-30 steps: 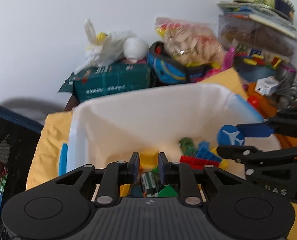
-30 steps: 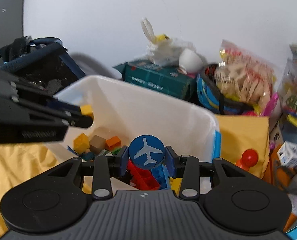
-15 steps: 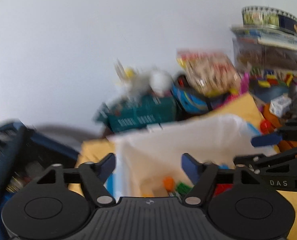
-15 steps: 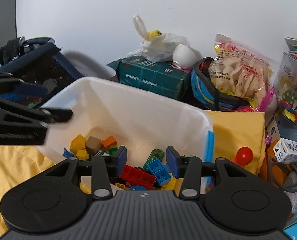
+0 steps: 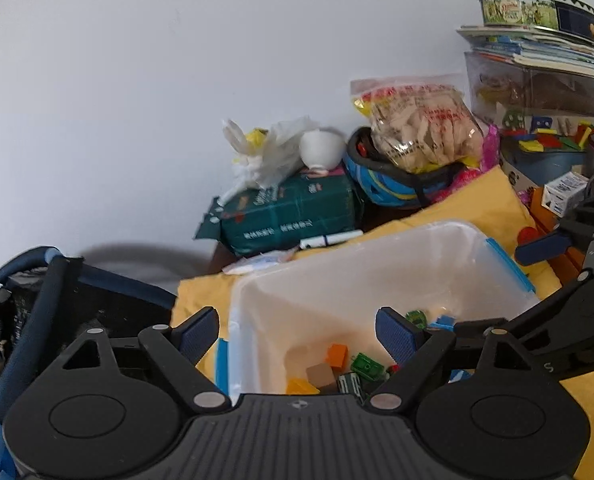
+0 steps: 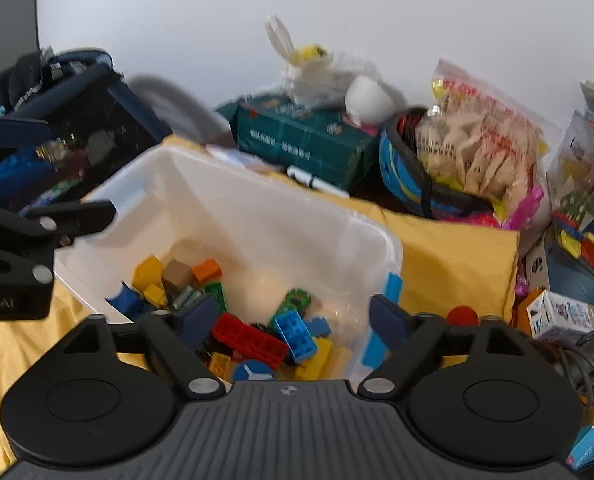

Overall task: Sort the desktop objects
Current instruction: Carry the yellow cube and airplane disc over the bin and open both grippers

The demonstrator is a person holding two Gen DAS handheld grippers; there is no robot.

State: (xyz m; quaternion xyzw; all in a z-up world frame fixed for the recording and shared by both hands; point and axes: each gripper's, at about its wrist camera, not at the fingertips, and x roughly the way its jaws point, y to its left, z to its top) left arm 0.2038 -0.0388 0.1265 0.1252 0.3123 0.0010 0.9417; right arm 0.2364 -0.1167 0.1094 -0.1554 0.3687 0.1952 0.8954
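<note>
both loads dropped: left gripper (image 5: 297, 330) and right gripper (image 6: 287, 320), jaws just opened wide and empty, lifted above the clear bin (image 6: 377, 236); blue plane disc (image 6: 253, 372) now among the blocks (image 6: 253, 338) inside; next pickup likely.

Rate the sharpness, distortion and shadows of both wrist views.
Left wrist view: mostly sharp, the green box readable; fisheye bends the edges and darkens the corners; a soft grey shadow lies on the wall. Right wrist view: motion blur smears the green box and snack bag; the bin and blocks are a little clearer.
</note>
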